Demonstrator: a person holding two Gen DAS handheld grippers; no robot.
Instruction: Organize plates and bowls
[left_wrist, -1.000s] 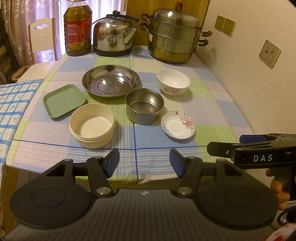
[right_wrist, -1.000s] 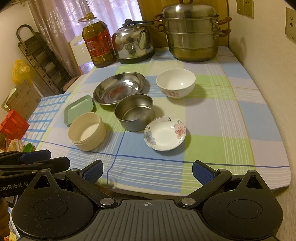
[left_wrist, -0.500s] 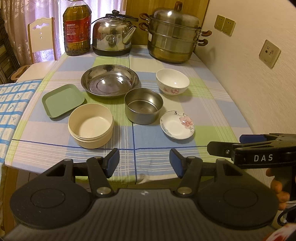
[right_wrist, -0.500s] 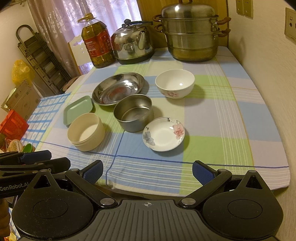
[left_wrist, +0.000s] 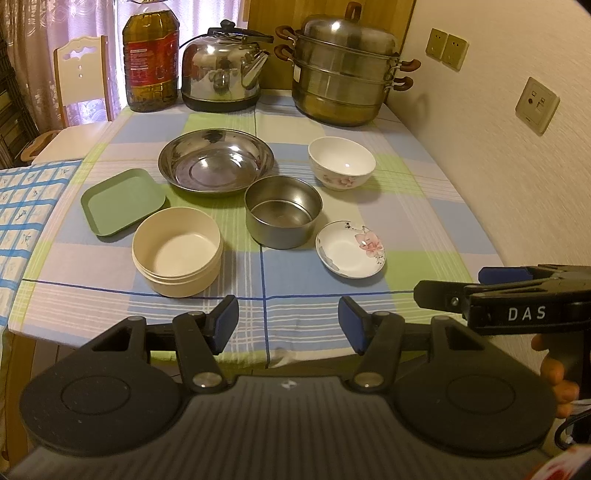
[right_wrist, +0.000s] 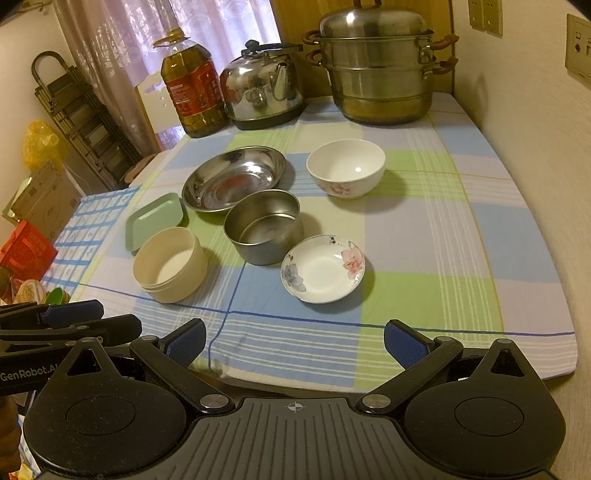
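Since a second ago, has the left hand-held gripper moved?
Yes, slightly: in its own view the left hand-held gripper has drifted right, since the whole checked tablecloth scene sits a little further left.

Oil bottle (left_wrist: 150, 55) top cropped; label unreadable.

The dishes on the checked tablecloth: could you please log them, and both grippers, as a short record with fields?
surface: table with checked tablecloth
dishes: six, all separate, none stacked
far row: wide shallow steel dish; white floral ceramic bowl
middle: square green plastic plate; straight-walled steel bowl
near row: cream round plastic container; small floral saucer
left gripper: open, empty, at the near table edge
right gripper: open, empty, at the near table edge
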